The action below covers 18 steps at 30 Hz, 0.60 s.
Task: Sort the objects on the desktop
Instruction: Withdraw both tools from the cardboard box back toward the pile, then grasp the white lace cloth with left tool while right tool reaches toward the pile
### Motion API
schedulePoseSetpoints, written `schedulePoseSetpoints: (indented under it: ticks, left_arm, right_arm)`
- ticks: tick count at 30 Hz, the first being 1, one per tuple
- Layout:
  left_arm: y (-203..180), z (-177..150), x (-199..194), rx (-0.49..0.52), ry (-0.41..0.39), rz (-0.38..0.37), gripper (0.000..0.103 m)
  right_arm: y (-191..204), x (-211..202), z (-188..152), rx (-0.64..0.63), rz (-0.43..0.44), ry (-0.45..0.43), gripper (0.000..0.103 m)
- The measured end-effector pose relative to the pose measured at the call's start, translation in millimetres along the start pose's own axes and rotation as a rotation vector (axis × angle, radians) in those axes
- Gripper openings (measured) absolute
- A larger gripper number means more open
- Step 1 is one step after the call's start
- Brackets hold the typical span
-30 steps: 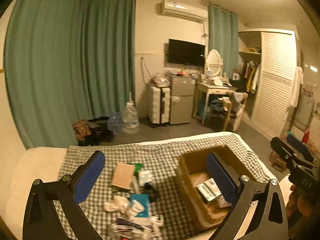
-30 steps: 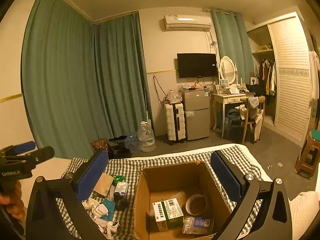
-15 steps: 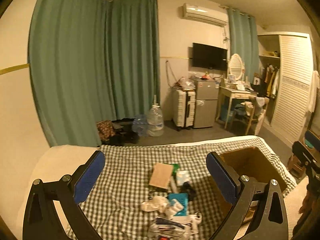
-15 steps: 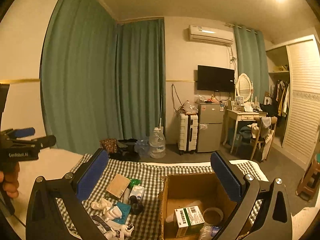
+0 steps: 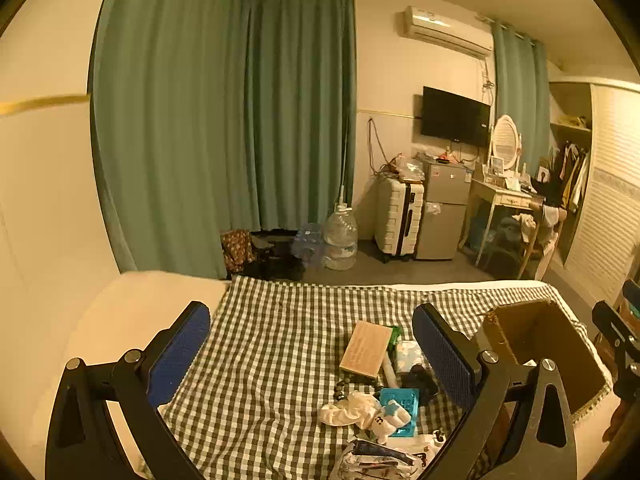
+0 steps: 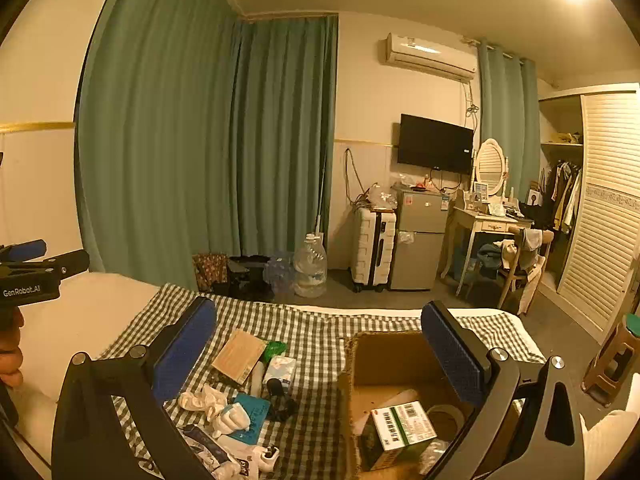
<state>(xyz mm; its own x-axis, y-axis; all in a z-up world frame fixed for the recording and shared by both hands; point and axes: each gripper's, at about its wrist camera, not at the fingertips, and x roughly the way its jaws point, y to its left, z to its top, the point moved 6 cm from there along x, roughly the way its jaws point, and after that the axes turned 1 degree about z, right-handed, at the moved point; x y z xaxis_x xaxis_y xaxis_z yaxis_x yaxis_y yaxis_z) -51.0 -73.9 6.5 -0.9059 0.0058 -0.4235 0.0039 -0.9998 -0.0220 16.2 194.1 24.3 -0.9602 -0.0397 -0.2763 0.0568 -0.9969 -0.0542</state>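
Green curtains [image 6: 208, 140] cover far wall and corner; second curtain [image 6: 506, 120] hangs right of television [image 6: 436, 145]. Air conditioner [image 6: 430, 56] mounted high, above television. White suitcase [image 6: 374, 248] stands upright, touching left side of small grey fridge [image 6: 420, 242]. Large water jug [image 6: 310, 266] on floor left of suitcase. Dressing table [image 6: 486, 222] with oval mirror [image 6: 490, 166] right of fridge. Chair [image 6: 520, 264] draped with clothes at table. Wardrobe with slatted door [image 6: 612, 200] on right wall, clothes hanging inside. Stool [image 6: 618, 354] near right edge.
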Motion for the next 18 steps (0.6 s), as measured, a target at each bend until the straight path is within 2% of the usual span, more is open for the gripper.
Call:
schedulePoseSetpoints:
  ticks: [3,8,13,18]
  left_arm:
    - [11.1,-11.0,19.6,-0.034,0.057,-0.010,0.103]
    - [24.9,-23.6,44.8,-0.056,0.119,0.018,0.103]
    - [19.8,-37.1,61.5,-0.017,0.136,-0.007,0.103]
    - [0.8,-47.7,74.4,0.072,0.145,-0.019,0.103]
  right_arm:
    - [9.1,12.8,-5.1,-0.002,0.036,0.010,0.103]
    - [31.3,40.7,-22.2,-0.036,0.089,0.047,0.103]
    - [44.7,70.3,-43.0,-0.060,0.118,0.111,0.103]
    - [49.4,96.2,-64.1,-0.060,0.172,0.181,0.103]
